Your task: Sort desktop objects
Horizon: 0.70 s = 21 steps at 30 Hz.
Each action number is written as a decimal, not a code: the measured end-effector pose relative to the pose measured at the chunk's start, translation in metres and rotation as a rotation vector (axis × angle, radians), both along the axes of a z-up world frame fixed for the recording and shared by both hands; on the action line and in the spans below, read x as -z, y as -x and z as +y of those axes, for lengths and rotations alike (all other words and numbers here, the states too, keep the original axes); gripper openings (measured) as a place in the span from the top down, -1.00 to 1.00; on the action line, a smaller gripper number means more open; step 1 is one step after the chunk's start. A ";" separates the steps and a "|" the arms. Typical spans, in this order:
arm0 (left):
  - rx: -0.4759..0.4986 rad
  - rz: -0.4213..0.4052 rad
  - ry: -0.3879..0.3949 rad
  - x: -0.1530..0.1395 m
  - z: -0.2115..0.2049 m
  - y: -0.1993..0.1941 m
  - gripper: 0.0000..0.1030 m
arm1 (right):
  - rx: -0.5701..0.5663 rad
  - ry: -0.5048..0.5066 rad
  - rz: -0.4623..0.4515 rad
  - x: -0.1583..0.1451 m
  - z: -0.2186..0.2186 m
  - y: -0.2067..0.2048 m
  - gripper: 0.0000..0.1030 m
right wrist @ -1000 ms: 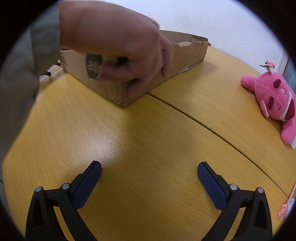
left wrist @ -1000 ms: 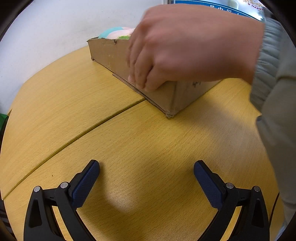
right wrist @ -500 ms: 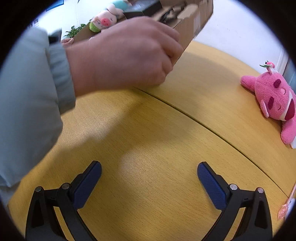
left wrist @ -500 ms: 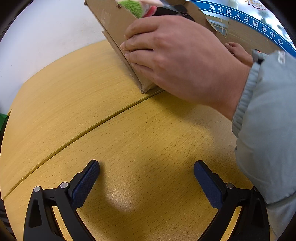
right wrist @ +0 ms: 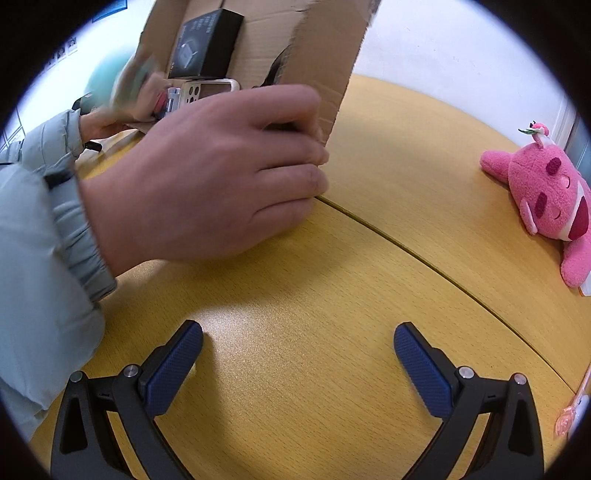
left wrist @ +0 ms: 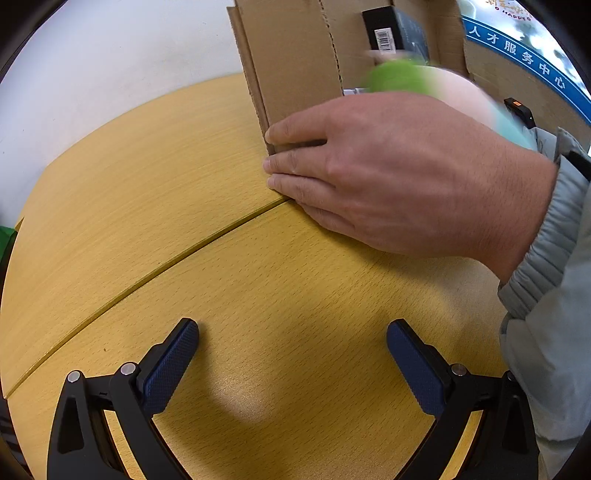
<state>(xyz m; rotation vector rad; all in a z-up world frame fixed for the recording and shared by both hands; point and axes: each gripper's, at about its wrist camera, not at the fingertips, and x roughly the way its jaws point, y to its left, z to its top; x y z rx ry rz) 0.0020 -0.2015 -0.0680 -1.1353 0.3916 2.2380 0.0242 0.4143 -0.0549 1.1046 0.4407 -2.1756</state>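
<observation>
In the left wrist view, the left gripper (left wrist: pixel 291 349) sits low over the yellow wood bench (left wrist: pixel 147 206) with its blue fingers wide apart and nothing between them. Far ahead, a bare hand (left wrist: pixel 388 177) holds a cardboard box (left wrist: pixel 295 55) tipped up on its edge. A black box (left wrist: pixel 397 29) and a blurry green and pink soft toy (left wrist: pixel 424 85) show inside it. In the right wrist view, the right gripper (right wrist: pixel 297 350) is also wide apart and holds nothing. A pink plush toy (right wrist: pixel 546 195) lies far right on the bench, well apart from the cardboard box.
</observation>
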 end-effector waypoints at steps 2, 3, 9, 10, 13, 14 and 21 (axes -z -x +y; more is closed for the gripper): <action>0.000 0.000 0.000 0.000 -0.001 0.001 -1.00 | 0.000 0.000 0.000 0.000 0.000 0.000 -1.00; 0.000 0.000 0.000 0.000 -0.001 0.001 -1.00 | 0.000 0.000 0.000 0.000 0.000 0.000 -1.00; -0.001 0.000 0.000 0.000 0.000 0.001 -1.00 | 0.000 0.000 0.001 0.000 0.001 -0.001 -1.00; -0.001 0.000 0.000 0.000 0.000 0.001 -1.00 | 0.000 0.000 0.000 0.000 0.001 -0.001 -1.00; -0.001 0.000 0.000 0.000 0.000 0.002 -1.00 | -0.001 0.000 0.000 0.000 0.001 -0.001 -1.00; -0.001 0.000 0.000 0.000 0.000 0.002 -1.00 | -0.001 0.000 0.000 0.000 0.001 -0.001 -1.00; -0.001 0.000 0.000 0.001 0.000 0.003 -1.00 | -0.001 0.000 0.001 0.001 0.002 0.000 -1.00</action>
